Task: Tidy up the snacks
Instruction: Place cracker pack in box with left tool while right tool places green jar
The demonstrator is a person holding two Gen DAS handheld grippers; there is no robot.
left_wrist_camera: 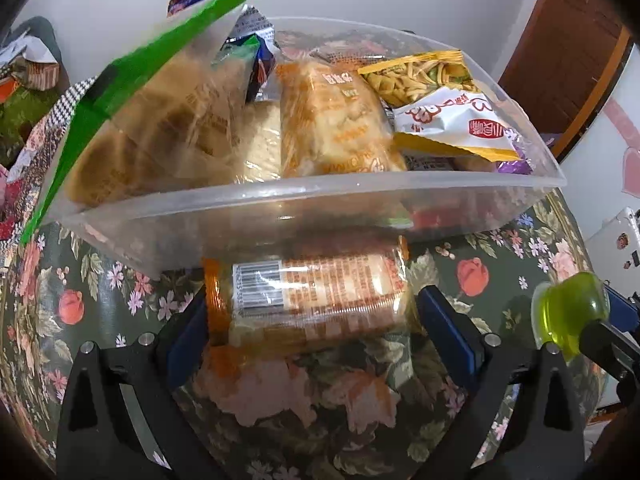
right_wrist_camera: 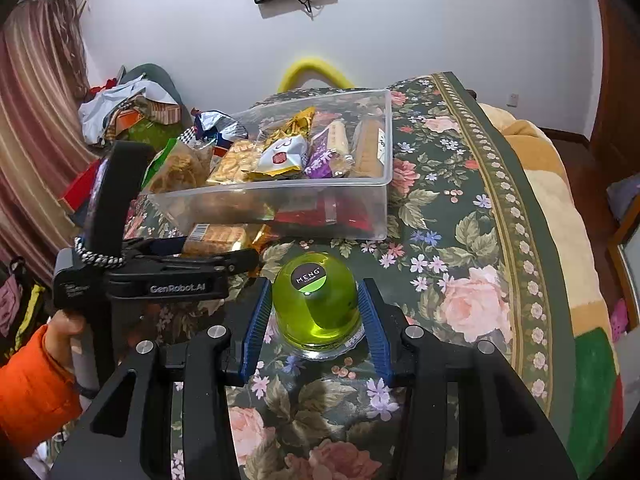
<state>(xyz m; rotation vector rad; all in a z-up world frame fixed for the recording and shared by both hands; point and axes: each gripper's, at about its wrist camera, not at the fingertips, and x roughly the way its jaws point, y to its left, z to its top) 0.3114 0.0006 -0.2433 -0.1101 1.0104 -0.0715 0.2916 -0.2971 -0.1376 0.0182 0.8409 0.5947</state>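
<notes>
surface: floral cloth (right_wrist_camera: 460, 216), dark green with pink roses, covers the whole work area, both views
bin: clear plastic bin (left_wrist_camera: 360, 200) sits on the cloth, open top, packed with snack packs standing and leaning
bin contents: green-edged pack (left_wrist_camera: 132, 92) leans out over the bin's left rim; orange biscuit pack (left_wrist_camera: 332, 120) mid; yellow-white noodle pack (left_wrist_camera: 440, 96) to its right; purple pack (right_wrist_camera: 320, 156) further right in the right wrist view
loose snack: orange-ended cracker pack (left_wrist_camera: 316, 292) lies on the cloth, on its side, barcode up, just in front of the bin's near wall
left gripper (left_wrist_camera: 316, 328): jaws spread wide, one either side of the cracker pack; blue pads sit right at the pack ends, cannot tell if pressing; pack rests on the cloth
right gripper (right_wrist_camera: 314, 312): jaws drawn in on the green jelly cup (right_wrist_camera: 314, 300), blue pads against both its sides, black label up
jelly cup place: in front of the bin, near the cracker pack, outside the bin
person: hand (right_wrist_camera: 66, 334) in orange sleeve grips the left gripper's handle
</notes>
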